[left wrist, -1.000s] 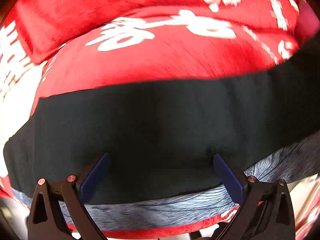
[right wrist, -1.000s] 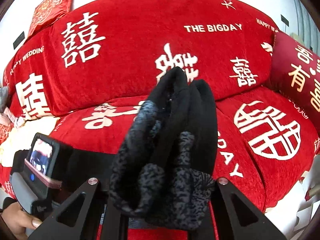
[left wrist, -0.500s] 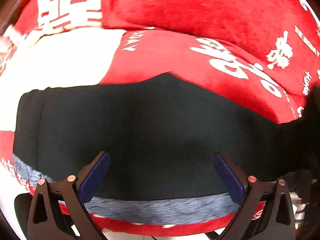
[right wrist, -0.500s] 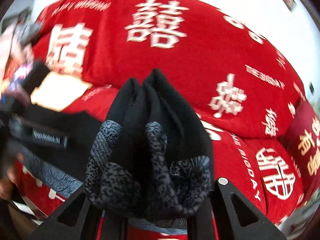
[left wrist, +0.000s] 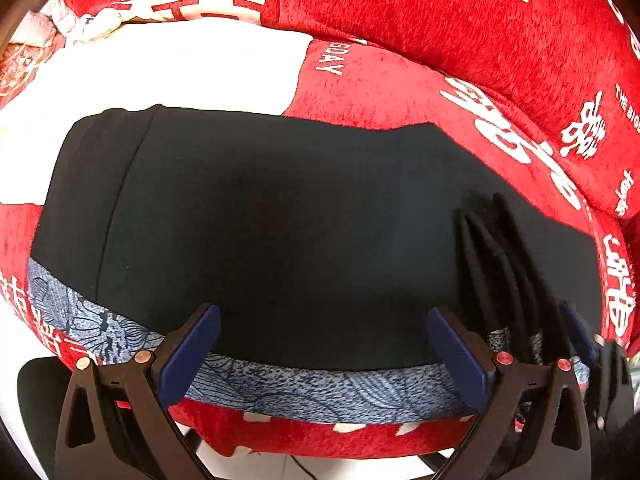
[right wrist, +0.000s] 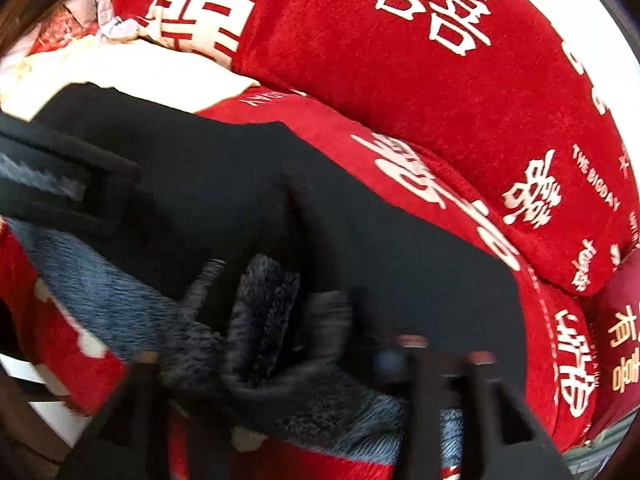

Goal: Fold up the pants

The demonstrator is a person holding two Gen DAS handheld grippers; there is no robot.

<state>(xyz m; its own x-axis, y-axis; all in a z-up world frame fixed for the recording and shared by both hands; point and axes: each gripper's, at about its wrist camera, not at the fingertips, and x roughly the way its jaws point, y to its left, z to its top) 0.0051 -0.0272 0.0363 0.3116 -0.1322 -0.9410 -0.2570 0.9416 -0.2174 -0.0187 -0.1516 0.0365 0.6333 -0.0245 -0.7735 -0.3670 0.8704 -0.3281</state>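
Since the earlier frames the right hand-held gripper (right wrist: 320, 360) has dropped from holding its bunch of cloth up in front of the sofa back to bringing it down onto the spread pants, and the left view has swung so that the cloth's left edge now shows. The pants (left wrist: 280, 216) lie flat and dark across the red sofa seat (left wrist: 384, 92), directly ahead of the left hand-held gripper (left wrist: 320, 344), with their blue-grey patterned band (left wrist: 312, 388) running along the near edge just under its tips. That gripper is spread wide, its blue pads (left wrist: 188, 352) apart and closing on nothing. The right gripper pinches a gathered bundle of the same pants, black folds and patterned band bunched between its fingers; from the left view this bundle (left wrist: 504, 280) stands just beyond the left gripper's right finger. A white patch (left wrist: 160, 68) of the sofa cover lies beyond the pants, to the far left.
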